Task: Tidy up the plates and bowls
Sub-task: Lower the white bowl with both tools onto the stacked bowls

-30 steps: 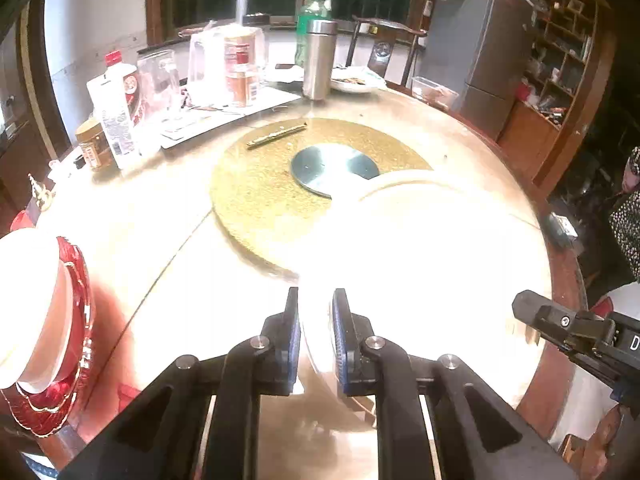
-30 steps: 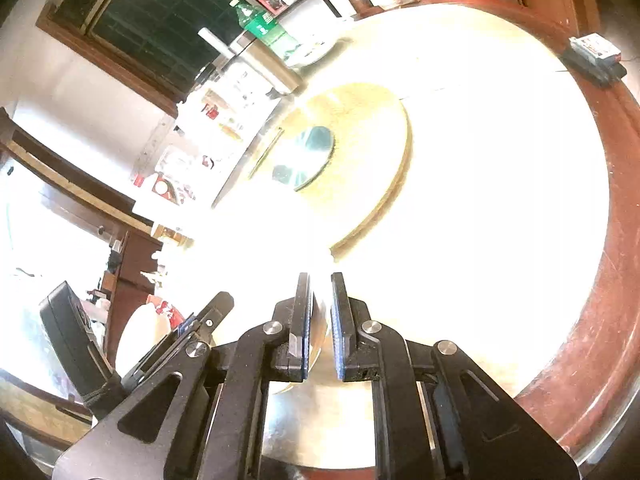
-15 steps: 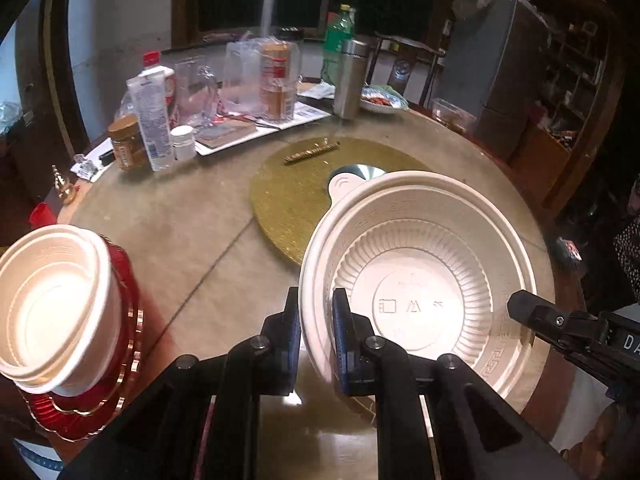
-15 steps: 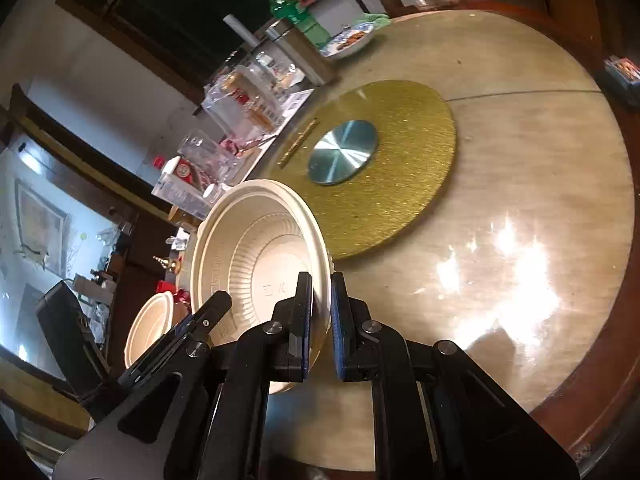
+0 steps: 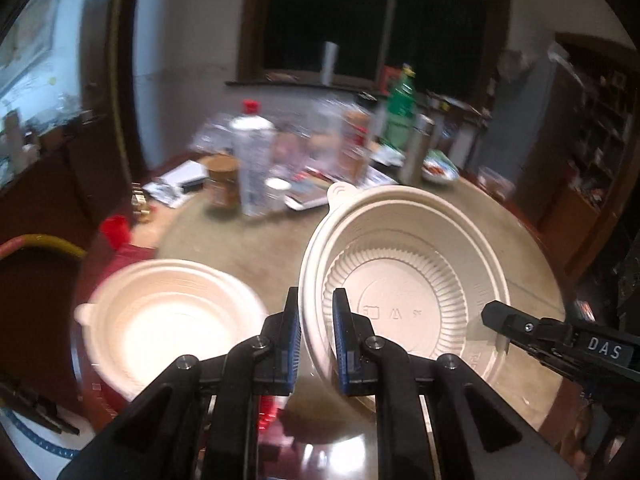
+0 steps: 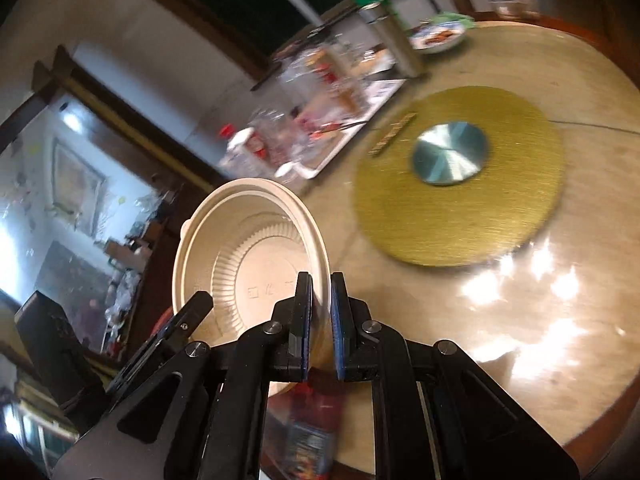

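Note:
A cream ribbed plastic bowl (image 5: 404, 280) is held in the air above the round table, tilted. My left gripper (image 5: 316, 340) is shut on its left rim. My right gripper (image 6: 320, 320) is shut on its opposite rim; the bowl (image 6: 248, 256) shows to the left of the fingers in the right wrist view. The right gripper's finger (image 5: 520, 326) shows at the bowl's right side. A stack of cream bowls (image 5: 172, 320) sits on red plates (image 5: 128, 256) at the lower left, beside the held bowl.
The round table (image 6: 560, 280) carries a gold turntable mat (image 6: 460, 184) with a metal disc (image 6: 448, 158). Bottles, jars and a steel flask (image 5: 416, 152) crowd the far side. A food plate (image 6: 438, 38) sits further back. A cabinet stands at the right.
Both grippers have carried the bowl up and to the left, toward the bowl stack on the red plates, which now lies close beside it. The view has tilted upward.

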A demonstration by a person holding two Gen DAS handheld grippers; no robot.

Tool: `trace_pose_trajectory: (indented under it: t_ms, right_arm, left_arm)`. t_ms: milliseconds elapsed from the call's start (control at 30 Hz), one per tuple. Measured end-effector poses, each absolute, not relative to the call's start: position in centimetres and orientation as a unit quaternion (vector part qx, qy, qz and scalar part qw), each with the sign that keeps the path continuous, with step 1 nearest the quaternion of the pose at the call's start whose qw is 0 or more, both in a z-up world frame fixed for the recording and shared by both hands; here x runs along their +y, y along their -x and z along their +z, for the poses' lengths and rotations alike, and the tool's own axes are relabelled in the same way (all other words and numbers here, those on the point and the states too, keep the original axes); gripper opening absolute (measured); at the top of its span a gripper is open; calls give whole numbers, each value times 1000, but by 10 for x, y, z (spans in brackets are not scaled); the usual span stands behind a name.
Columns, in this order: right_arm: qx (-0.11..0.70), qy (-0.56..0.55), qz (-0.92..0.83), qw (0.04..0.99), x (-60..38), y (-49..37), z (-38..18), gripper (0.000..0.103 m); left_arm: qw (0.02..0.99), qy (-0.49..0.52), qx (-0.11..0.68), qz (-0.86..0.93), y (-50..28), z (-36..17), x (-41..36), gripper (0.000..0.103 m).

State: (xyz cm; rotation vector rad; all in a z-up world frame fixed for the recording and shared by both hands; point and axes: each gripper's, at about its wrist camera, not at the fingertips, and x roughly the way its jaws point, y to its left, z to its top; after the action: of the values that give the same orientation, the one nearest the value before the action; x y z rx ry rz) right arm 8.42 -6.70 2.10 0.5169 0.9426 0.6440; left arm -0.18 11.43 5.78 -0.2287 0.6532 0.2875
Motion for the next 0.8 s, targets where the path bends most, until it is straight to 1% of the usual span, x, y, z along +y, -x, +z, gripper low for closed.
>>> trace_pose_trajectory:
  t_ms: [367,800]
  right_arm:
    - [461,-198,383,776,42,-85,30,10]
    - [504,-174,391,750,91,-90,5,10]
  left_arm:
    - [917,143,294,228,37,66,187,13]
    - [900,165,317,251,44,48,215,13]
